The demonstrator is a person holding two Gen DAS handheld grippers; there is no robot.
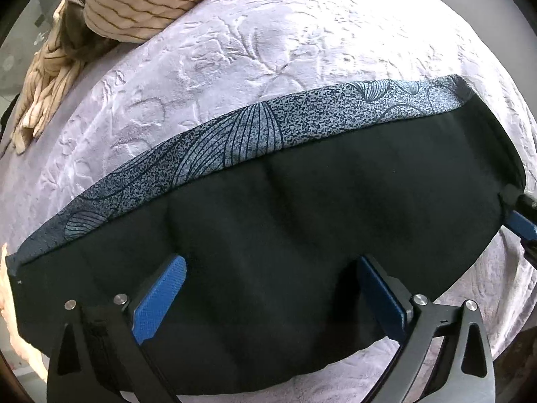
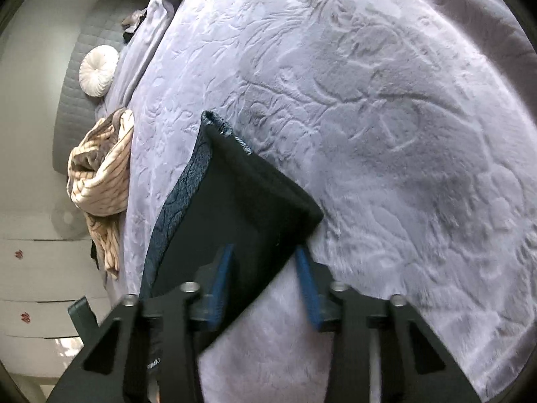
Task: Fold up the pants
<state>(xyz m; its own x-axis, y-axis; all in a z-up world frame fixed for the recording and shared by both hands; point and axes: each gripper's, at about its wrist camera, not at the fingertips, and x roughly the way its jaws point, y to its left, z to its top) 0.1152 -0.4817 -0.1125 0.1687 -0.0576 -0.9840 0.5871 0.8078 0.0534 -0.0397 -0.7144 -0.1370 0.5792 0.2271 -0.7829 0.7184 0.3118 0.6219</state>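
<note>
The pants (image 1: 285, 208) are black with a blue-grey speckled leaf-pattern band (image 1: 235, 134) along the far edge. They lie folded in a long strip on a lilac embossed blanket (image 1: 268, 50). My left gripper (image 1: 272, 268) is open, its blue pads (image 1: 161, 302) wide apart over the black fabric near its front edge. In the right wrist view one end of the pants (image 2: 235, 208) lies between the open blue pads (image 2: 220, 288) of my right gripper (image 2: 265, 252). The right gripper's tip also shows at the far right of the left wrist view (image 1: 522, 215).
A crumpled cream striped garment (image 1: 100, 16) lies at the blanket's far left, also in the right wrist view (image 2: 100, 174). A round white cushion (image 2: 99, 70) rests against a grey quilted headboard (image 2: 77, 100). White drawers (image 2: 40, 268) stand beside the bed.
</note>
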